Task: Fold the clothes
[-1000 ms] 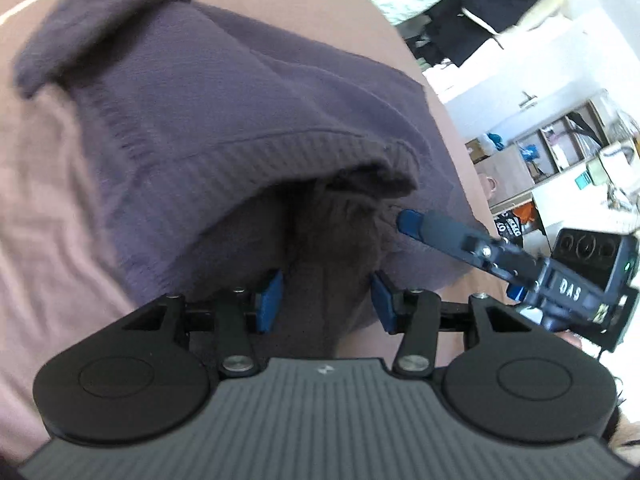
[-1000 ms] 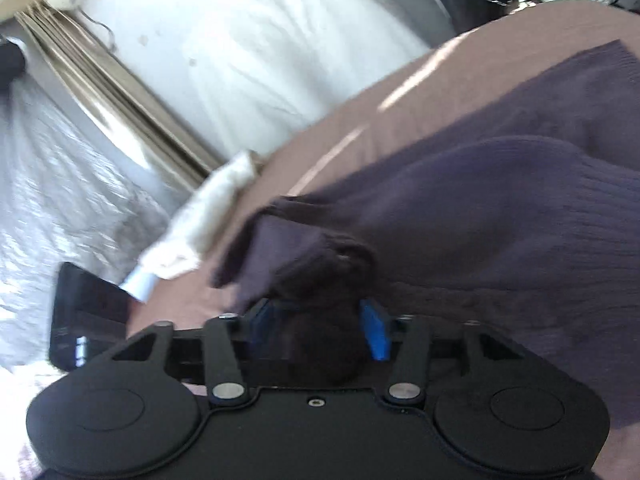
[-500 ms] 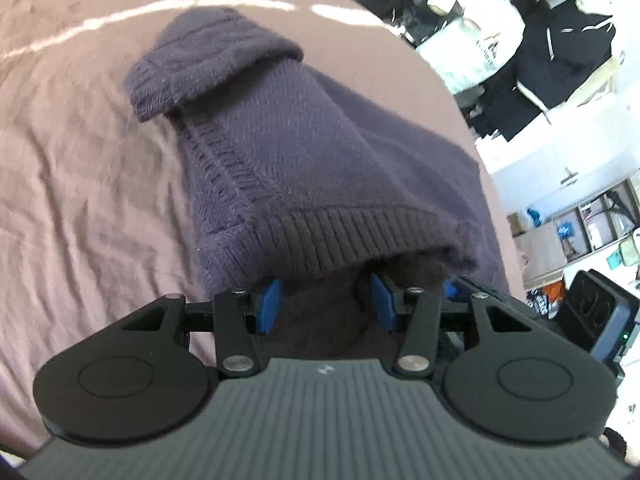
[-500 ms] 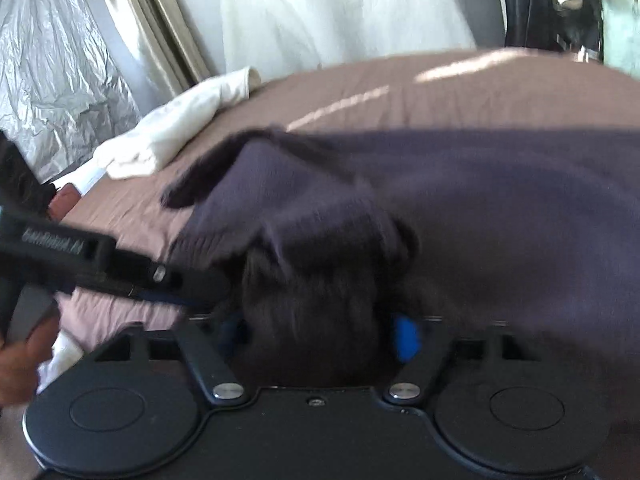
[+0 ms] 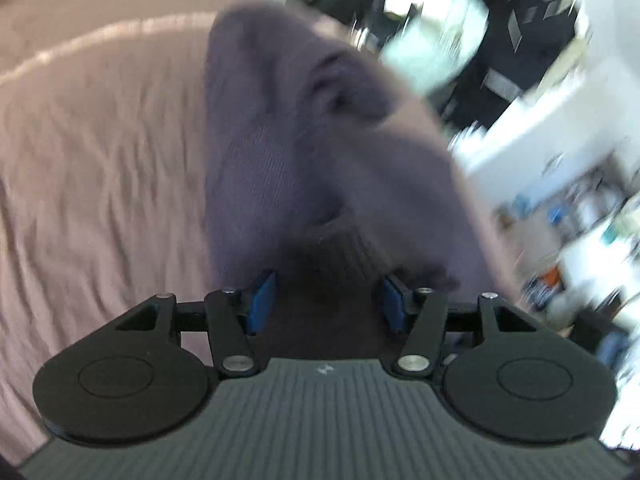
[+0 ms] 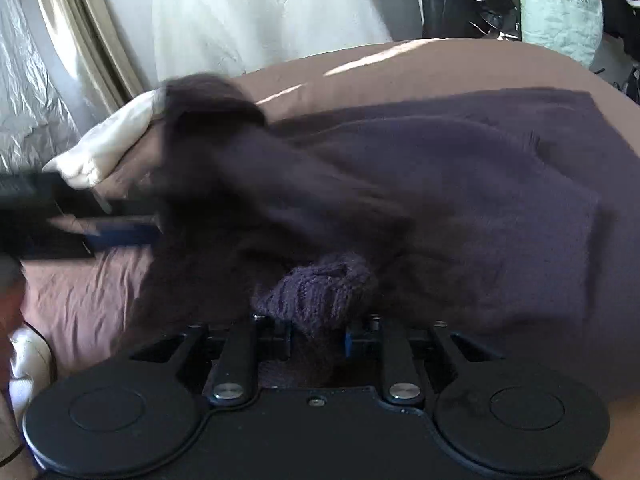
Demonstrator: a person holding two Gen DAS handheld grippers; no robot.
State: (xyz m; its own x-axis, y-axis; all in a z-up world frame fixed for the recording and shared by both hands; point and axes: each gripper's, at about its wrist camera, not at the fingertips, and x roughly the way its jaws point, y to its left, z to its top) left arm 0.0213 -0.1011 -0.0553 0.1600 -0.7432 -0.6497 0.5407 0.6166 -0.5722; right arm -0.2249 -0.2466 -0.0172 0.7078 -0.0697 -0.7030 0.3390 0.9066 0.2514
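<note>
One purple knitted sweater (image 6: 460,184) on the bed (image 6: 420,68), and only one. Two tools in play: the left tool (image 5: 326,300) and the right tool (image 6: 316,340), each with two blue pads. One white cloth (image 6: 116,140) lies at the bed's far left edge. One pale bag with lettering (image 6: 564,12) hangs beyond the far edge. One bed carries it all.

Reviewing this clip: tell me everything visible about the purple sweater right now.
The purple sweater is a dark knit with ribbed edges, lying partly spread on the brown bedsheet, its near part bunched and lifted. A knit fold sits between the right gripper fingers, whose jaws are closing on it. Dark fabric also fills the gap of the left gripper, whose jaws are opening. Motion blur hides finer detail.
</note>
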